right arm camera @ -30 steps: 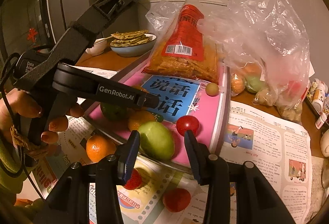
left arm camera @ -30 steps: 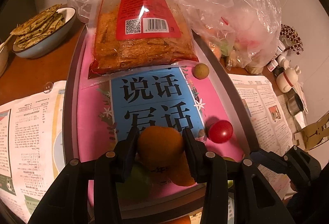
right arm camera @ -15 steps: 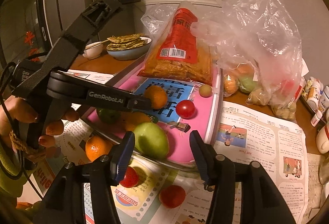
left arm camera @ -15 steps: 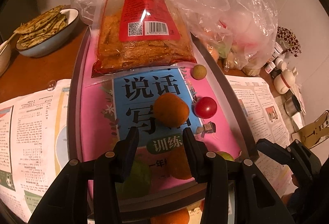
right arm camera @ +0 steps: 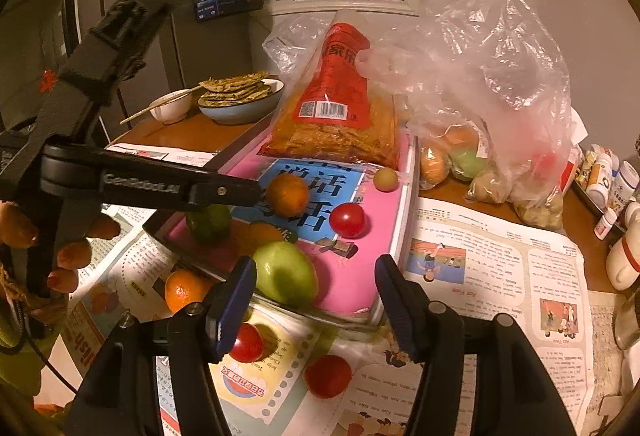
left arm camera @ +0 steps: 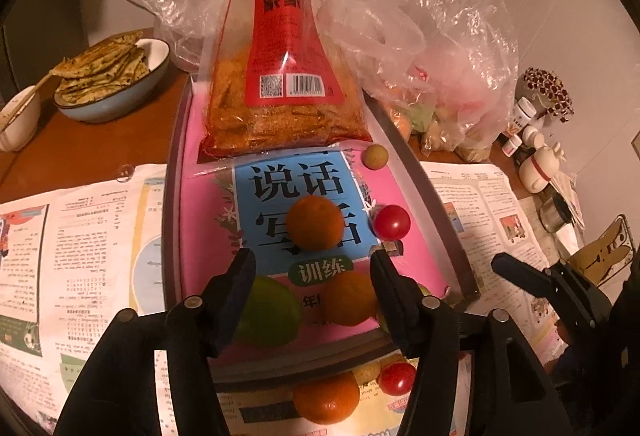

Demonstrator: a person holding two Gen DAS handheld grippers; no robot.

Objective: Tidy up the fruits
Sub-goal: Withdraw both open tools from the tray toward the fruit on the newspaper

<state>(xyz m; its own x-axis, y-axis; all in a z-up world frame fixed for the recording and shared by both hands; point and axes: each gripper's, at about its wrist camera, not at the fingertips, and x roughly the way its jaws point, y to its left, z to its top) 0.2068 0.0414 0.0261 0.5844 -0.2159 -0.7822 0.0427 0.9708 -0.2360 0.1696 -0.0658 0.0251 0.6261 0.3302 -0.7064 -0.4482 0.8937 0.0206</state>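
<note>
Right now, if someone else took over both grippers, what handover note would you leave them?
Left gripper: open, empty, hovering over the grey-rimmed tray.
Right gripper: open, empty, at the tray's near edge by the large green fruit.
In the tray: round orange fruit on the blue book cover, red cherry tomato, small tan round fruit, green lime, a second orange.
Left on the newspaper: orange mandarin, two red tomatoes.

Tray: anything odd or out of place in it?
Yes. A big red snack bag leans across the far end of the fruit tray, and a small brown scrap lies beside the cherry tomato. Neither is fruit.
</note>
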